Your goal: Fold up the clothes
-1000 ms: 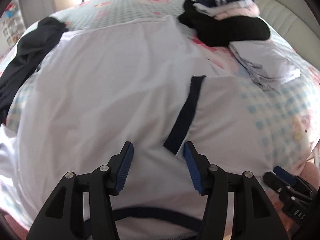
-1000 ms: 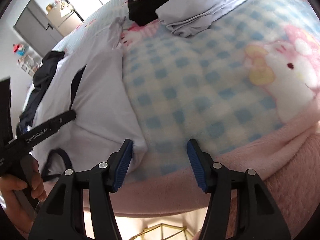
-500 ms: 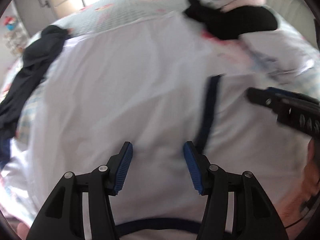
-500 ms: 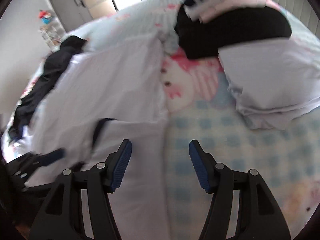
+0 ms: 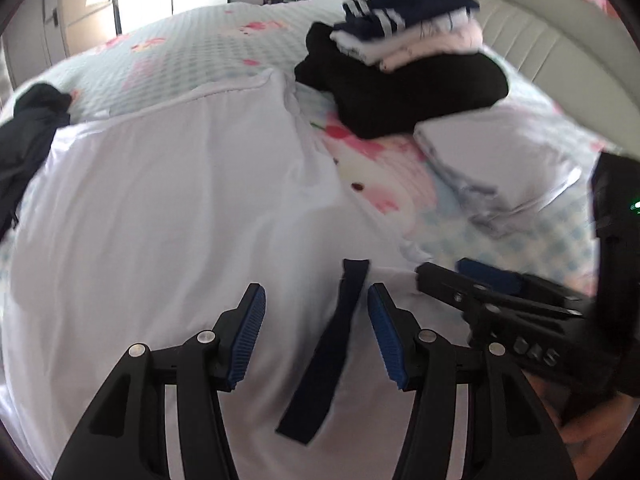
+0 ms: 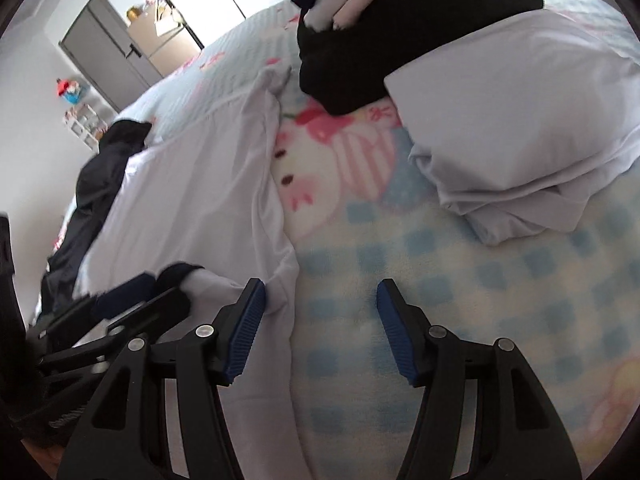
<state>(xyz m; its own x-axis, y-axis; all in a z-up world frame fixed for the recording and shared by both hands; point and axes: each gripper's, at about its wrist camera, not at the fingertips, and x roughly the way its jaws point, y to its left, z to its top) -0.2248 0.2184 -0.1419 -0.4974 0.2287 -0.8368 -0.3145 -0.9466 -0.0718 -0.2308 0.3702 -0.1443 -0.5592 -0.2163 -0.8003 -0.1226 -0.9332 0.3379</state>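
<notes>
A white shirt with navy trim lies spread flat on the bed. In the left wrist view its navy band runs between the fingers of my left gripper, which hovers open just over the cloth. My right gripper comes in from the right, close beside the band. In the right wrist view my right gripper is open and straddles the right edge of the white shirt and the checked blanket. The left gripper shows at lower left. Neither gripper holds anything.
A stack of folded clothes on a black garment sits at the back right, with a folded white garment in front of it. A dark garment lies crumpled at the left. A padded headboard borders the far right.
The right gripper swung from the blanket's front edge in to the shirt's right edge, close to the left gripper. The left gripper shifted so the navy band now lies between its fingers.
</notes>
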